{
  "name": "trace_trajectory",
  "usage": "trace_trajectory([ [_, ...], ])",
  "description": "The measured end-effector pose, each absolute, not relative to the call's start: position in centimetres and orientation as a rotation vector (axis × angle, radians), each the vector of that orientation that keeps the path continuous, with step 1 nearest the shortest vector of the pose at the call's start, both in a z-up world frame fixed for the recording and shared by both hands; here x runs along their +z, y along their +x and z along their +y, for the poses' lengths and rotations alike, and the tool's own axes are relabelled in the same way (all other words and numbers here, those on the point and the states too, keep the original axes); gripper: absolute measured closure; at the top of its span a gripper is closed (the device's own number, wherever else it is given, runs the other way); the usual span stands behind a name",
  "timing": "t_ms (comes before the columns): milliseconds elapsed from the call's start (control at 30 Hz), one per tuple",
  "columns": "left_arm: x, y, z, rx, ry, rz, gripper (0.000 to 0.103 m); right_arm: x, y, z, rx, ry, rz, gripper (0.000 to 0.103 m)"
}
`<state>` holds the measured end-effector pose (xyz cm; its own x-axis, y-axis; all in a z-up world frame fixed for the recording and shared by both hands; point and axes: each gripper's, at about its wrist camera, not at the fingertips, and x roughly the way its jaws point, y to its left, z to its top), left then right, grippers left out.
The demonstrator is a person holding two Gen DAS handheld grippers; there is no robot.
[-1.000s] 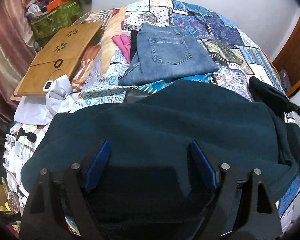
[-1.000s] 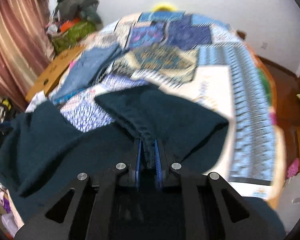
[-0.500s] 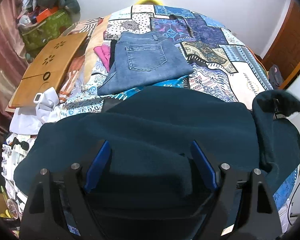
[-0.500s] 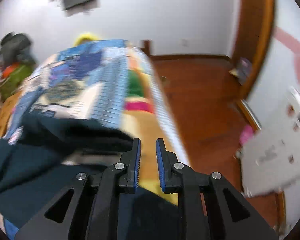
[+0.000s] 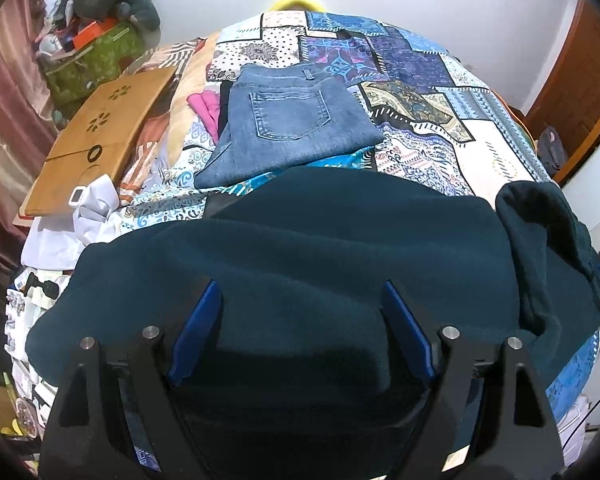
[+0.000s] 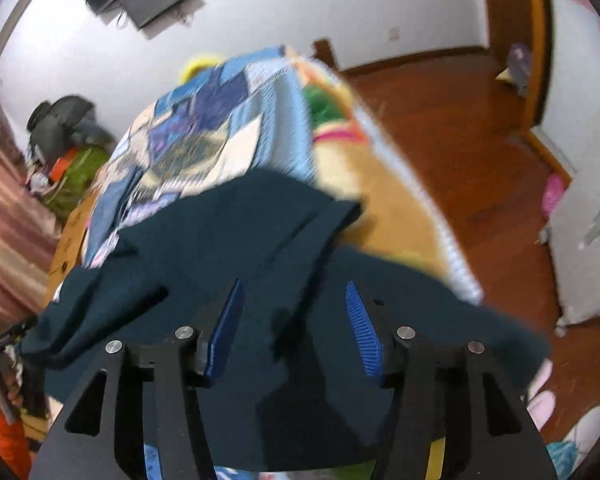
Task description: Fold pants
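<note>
Dark teal pants [image 5: 320, 248] lie spread across the near edge of the patchwork bed, one end bunched up at the right [image 5: 540, 216]. My left gripper [image 5: 300, 312] is open, its blue pads wide apart just above the cloth. In the right wrist view the same pants [image 6: 228, 232] lie folded over at the bed's corner. My right gripper [image 6: 292, 312] is open above them, holding nothing.
Folded blue jeans [image 5: 288, 116] and a pink garment [image 5: 204, 106] lie farther up the bed. A wooden lap tray [image 5: 100, 132] and white cloth [image 5: 84, 216] are at the left. Wooden floor [image 6: 480, 140] and a white cabinet [image 6: 588, 216] are to the right.
My right gripper was shut on the pants a second ago; it has let go, swung right, and now stands open. The left gripper stays open over the cloth.
</note>
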<state>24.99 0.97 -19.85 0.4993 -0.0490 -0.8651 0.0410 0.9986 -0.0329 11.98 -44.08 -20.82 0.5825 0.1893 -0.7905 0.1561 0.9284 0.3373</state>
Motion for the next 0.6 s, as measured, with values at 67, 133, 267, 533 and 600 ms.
trace_trajectory([
  [67, -20.1, 24.8, 0.9, -0.055, 0.0, 1.047, 0.019, -22.4, 12.7, -43.2, 0.017, 0.396, 0.988, 0.051],
  [133, -20.4, 24.7, 1.0, -0.058, 0.004, 1.053, 0.018, -23.0, 13.1, -42.7, -0.011, 0.376, 0.955, 0.05],
  [267, -21.3, 24.6, 1.0, -0.063, 0.01, 1.087, 0.018, -22.6, 13.7, -42.4, -0.024, 0.323, 0.943, 0.076],
  [533, -21.4, 23.3, 0.0, -0.083, 0.044, 1.1, 0.018, -18.0, 12.0, -45.2, 0.011, 0.297, 0.847, 0.095],
  [600, -21.2, 22.9, -0.4, -0.096, 0.048, 1.102, 0.018, -15.9, 11.0, -46.3, -0.01, 0.26, 0.801, 0.095],
])
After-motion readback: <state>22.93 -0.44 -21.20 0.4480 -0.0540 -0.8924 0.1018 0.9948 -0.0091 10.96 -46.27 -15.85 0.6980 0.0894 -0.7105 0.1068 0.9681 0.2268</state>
